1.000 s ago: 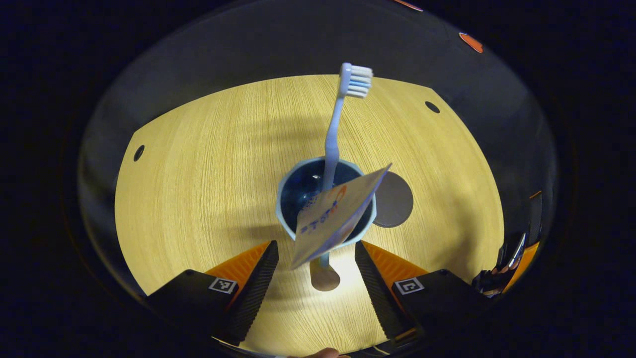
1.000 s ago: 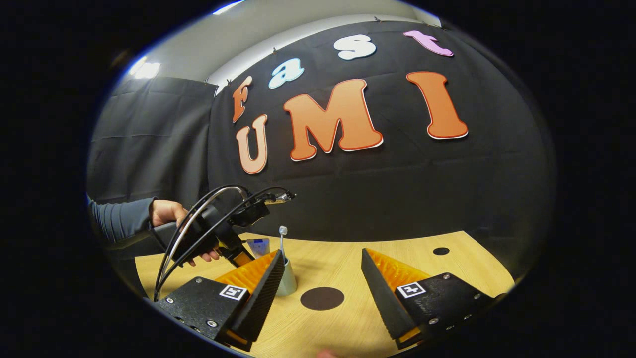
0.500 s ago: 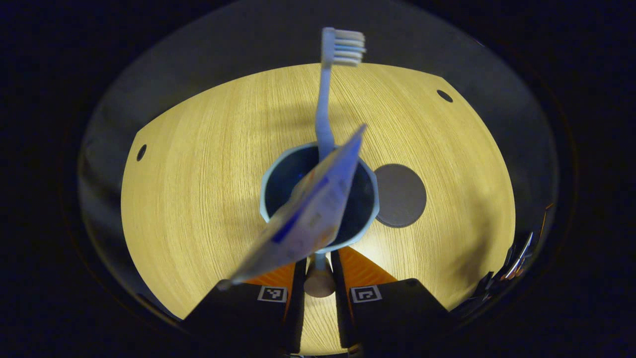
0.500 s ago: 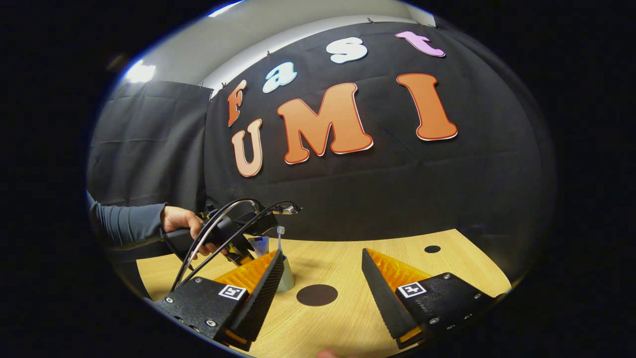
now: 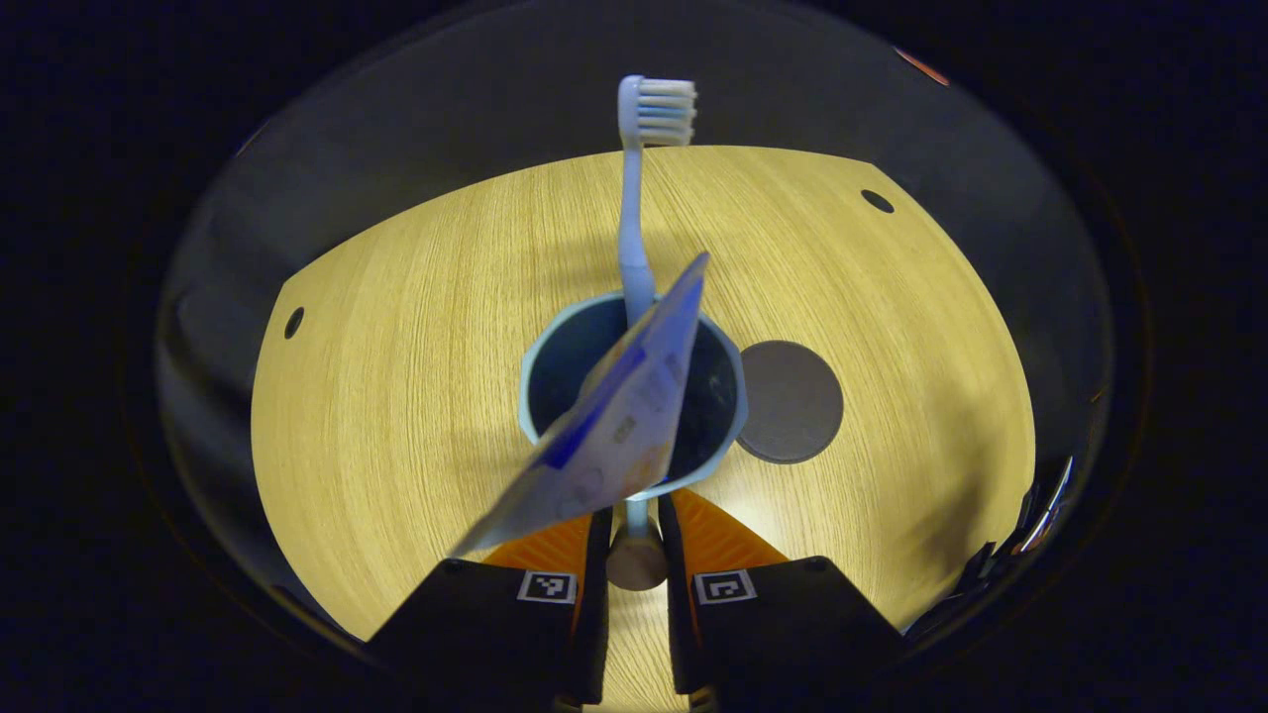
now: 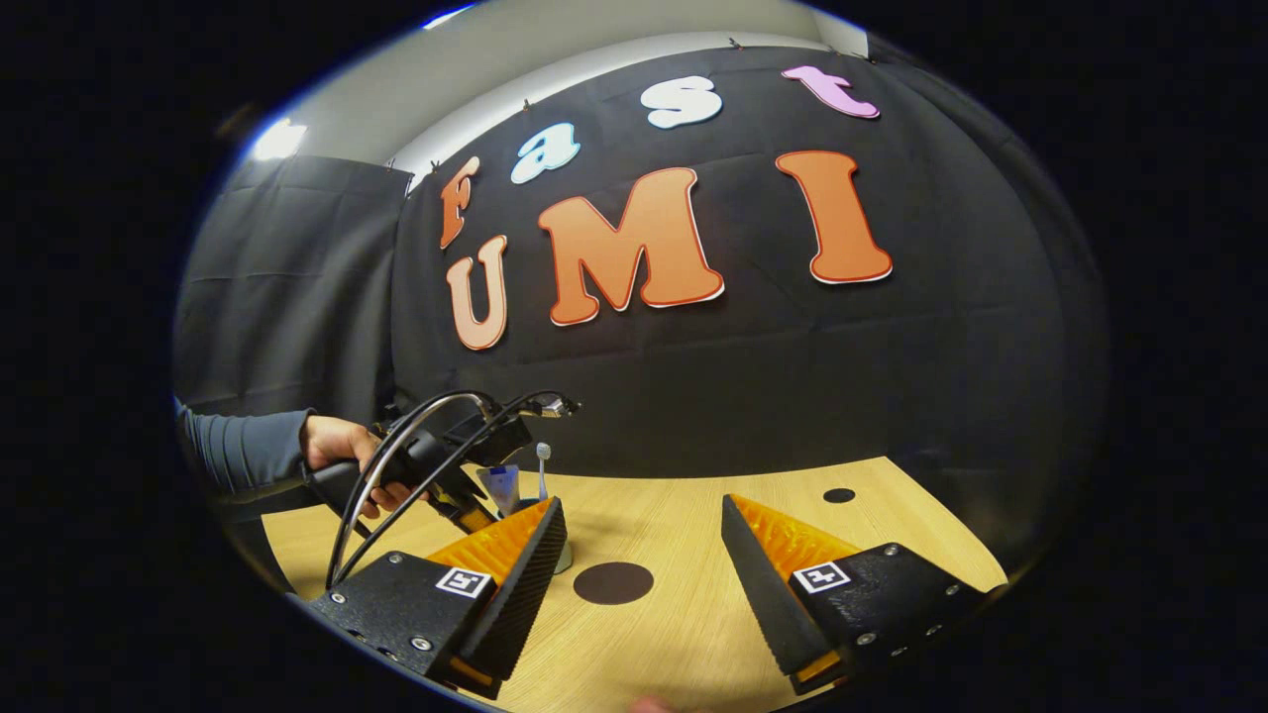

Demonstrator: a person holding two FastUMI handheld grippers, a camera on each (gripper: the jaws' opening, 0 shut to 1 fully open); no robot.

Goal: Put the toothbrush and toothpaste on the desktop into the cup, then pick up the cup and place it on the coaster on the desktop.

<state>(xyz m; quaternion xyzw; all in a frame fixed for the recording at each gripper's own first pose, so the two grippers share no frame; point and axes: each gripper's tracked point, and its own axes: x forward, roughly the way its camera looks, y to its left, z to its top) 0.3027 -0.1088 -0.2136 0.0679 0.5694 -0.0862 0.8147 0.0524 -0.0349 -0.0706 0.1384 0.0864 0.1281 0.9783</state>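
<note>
A pale blue cup [image 5: 555, 342] stands on the wooden desktop [image 5: 396, 396]. A toothbrush [image 5: 634, 228] stands in it, bristles up, and a toothpaste tube [image 5: 604, 436] leans out over the near rim. My left gripper [image 5: 634, 510] is shut on the cup's handle-like stub [image 5: 635, 560] at the near side. The dark round coaster [image 5: 790, 401] lies just right of the cup. In the right gripper view, my right gripper [image 6: 642, 507] hovers open above the desk near the coaster [image 6: 613, 583]. Its left finger hides most of the cup [image 6: 564, 560].
A hand [image 6: 337, 451] in a grey sleeve holds the left gripper [image 6: 466, 500], with looping cables above it. Small dark holes [image 5: 877, 201] mark the desktop's corners. The black cloth wall [image 6: 792, 376] rises behind the desk.
The left gripper's fingers went from wide apart to shut on the cup's stub. The toothpaste tube swung over to lean left. The right gripper view drifted slightly.
</note>
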